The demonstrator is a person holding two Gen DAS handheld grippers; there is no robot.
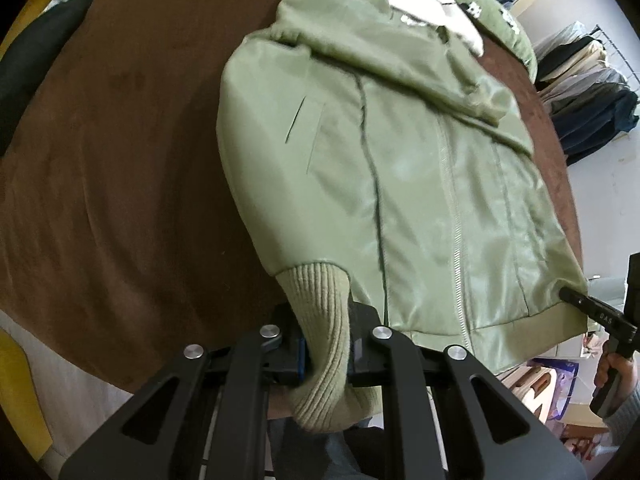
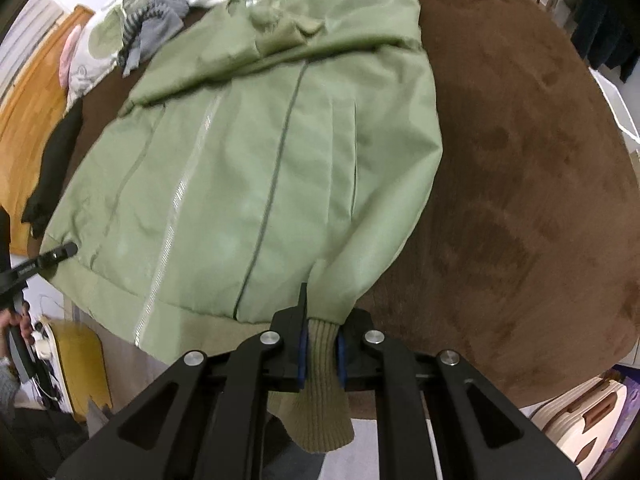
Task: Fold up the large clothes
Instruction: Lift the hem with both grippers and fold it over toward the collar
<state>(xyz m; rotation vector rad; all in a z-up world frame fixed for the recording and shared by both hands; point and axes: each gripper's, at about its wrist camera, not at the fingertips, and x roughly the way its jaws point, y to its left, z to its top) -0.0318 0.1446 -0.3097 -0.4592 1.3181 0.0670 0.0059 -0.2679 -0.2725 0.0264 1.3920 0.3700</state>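
A light green zip-up jacket lies front up on a brown cloth-covered table, hem toward me. My left gripper is shut on the ribbed cuff of its left sleeve at the near table edge. My right gripper is shut on the other ribbed cuff of the jacket. Each gripper's tip shows in the other's view, at the hem corners. The cuffs hang down between the fingers.
White and grey clothes are piled at the far side of the table. Another green garment lies at the back. A clothes rack stands to the right. A yellow object and bags sit on the floor.
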